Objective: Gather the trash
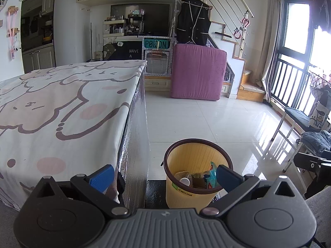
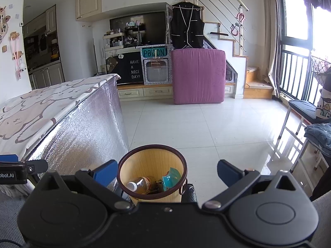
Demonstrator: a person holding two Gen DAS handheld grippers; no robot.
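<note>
A yellow waste bin (image 1: 182, 194) with a dark brown rim stands on the floor beside the table's corner. Inside it lie a plastic bottle (image 2: 140, 184), a teal wrapper (image 2: 171, 178) and other trash. In the left wrist view the same bottle (image 1: 183, 178) and wrapper (image 1: 211, 177) show. My left gripper (image 1: 164, 177) is open above the bin with nothing between its blue fingers. My right gripper (image 2: 167, 172) is also open and empty, directly over the bin (image 2: 153, 165). The left gripper's body shows at the left edge of the right wrist view.
A table (image 1: 51, 107) with a cartoon-print cloth and a silver foil side (image 2: 82, 128) stands on the left. White floor tiles (image 1: 206, 119) stretch ahead to a pink cushion (image 1: 198, 72). A bench (image 2: 302, 107) and clothes sit at the right by the window.
</note>
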